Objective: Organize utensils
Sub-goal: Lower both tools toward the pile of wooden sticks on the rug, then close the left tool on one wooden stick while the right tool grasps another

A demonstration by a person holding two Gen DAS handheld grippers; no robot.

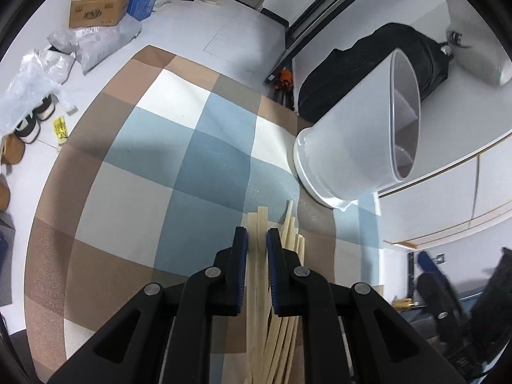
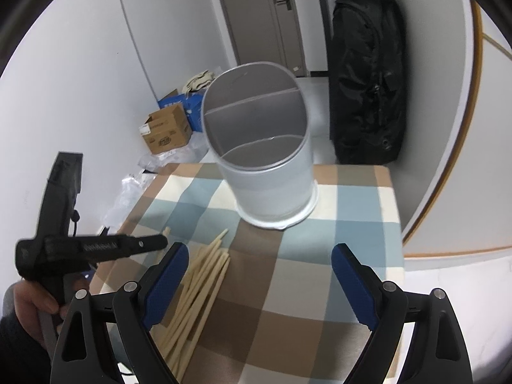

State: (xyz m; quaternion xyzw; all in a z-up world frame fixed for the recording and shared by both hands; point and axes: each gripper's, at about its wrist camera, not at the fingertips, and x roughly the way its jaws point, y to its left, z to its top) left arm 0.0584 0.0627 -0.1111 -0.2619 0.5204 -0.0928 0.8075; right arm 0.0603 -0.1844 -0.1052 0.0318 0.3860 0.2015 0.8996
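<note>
We have the left hand-held gripper [image 1: 257, 240] nearly closed over the pile of pale wooden chopsticks [image 1: 272, 304], and a stick or two runs up through the narrow gap between its blue pads; whether the pads truly pinch that stick or only straddle it we cannot tell. The risk we see is a loose, off-centre hold: the sticks lie fanned and overlapping, so a lift could drag neighbours along, let the chosen one swing and slip out, or scatter the rest toward the near edge of the surface [image 2: 352, 217]. The white divided holder [image 2: 262, 147] stands ahead of and to the right of the left hand-held gripper, upright and empty in every compartment we can see; it looks light, so a tilted stick catching its rim might tip or push it. The right hand-held gripper [image 2: 259, 275] hangs wide open with nothing between its jaws, the chopsticks lying just beside its left finger. The sticks are slim, smooth, cream-coloured and squared at the ends.
</note>
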